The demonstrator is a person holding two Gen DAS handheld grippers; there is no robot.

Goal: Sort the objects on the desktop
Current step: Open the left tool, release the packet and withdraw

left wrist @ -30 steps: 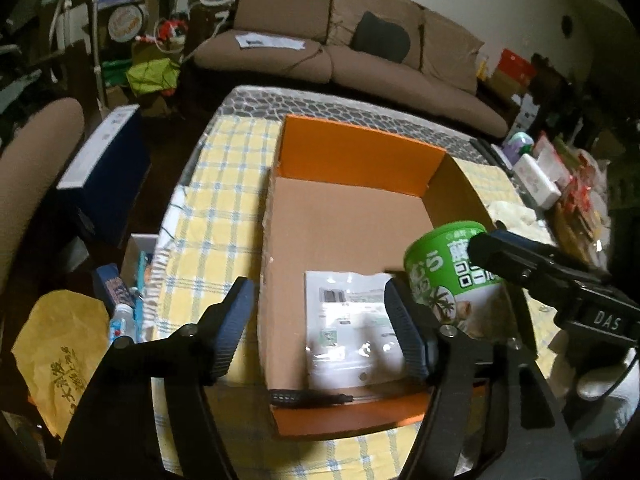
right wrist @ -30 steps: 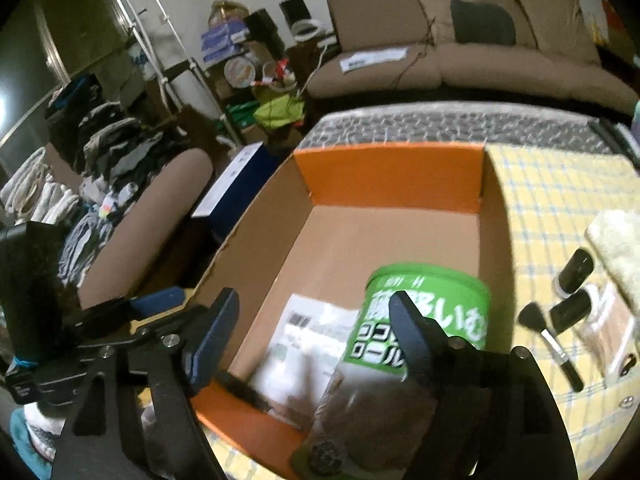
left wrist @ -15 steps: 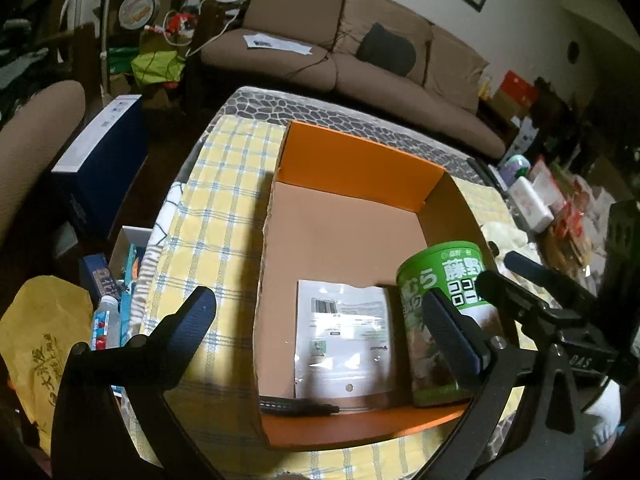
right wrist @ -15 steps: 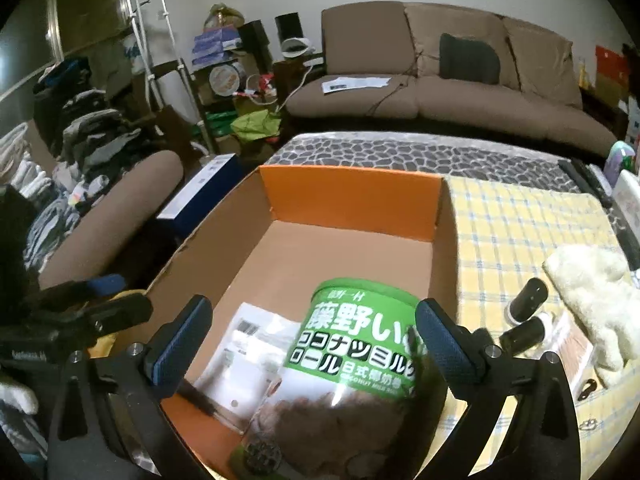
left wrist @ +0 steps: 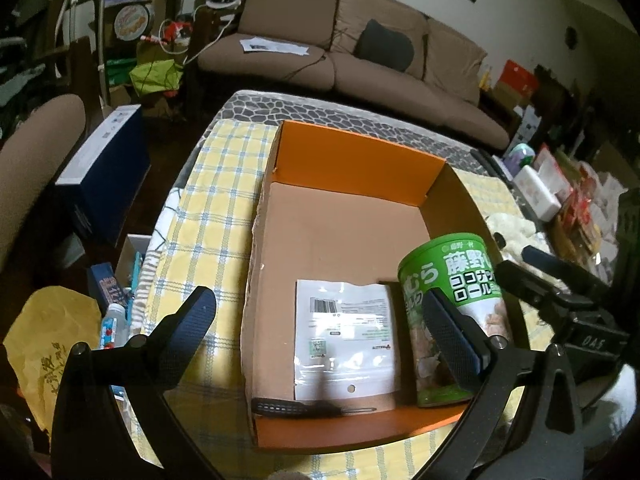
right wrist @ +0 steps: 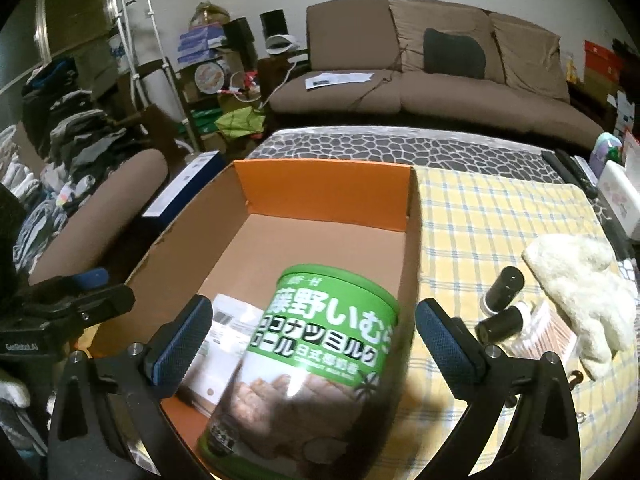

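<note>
A lived-in home living room: a brown sofa (right wrist: 436,76) with a dark cushion (right wrist: 454,58) fills the wall at 12 o'clock, a clothes heap (right wrist: 60,128) lies at 9 o'clock, and a yellow checked tablecloth (right wrist: 500,224) covers the table.

Green can (left wrist: 452,312) upright in the orange box's (left wrist: 360,164) corner — white pouch (left wrist: 346,340) flat beside.

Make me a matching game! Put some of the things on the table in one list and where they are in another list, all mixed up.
Things:
1. green can
2. white pouch
3. fluffy white cloth
4. black bottles

Places:
A. flat on the box floor
B. standing in the box's near right corner
C. on the checked cloth, beside the box
D. on the checked cloth, far right

Pairs: 1-B, 2-A, 3-D, 4-C
</note>
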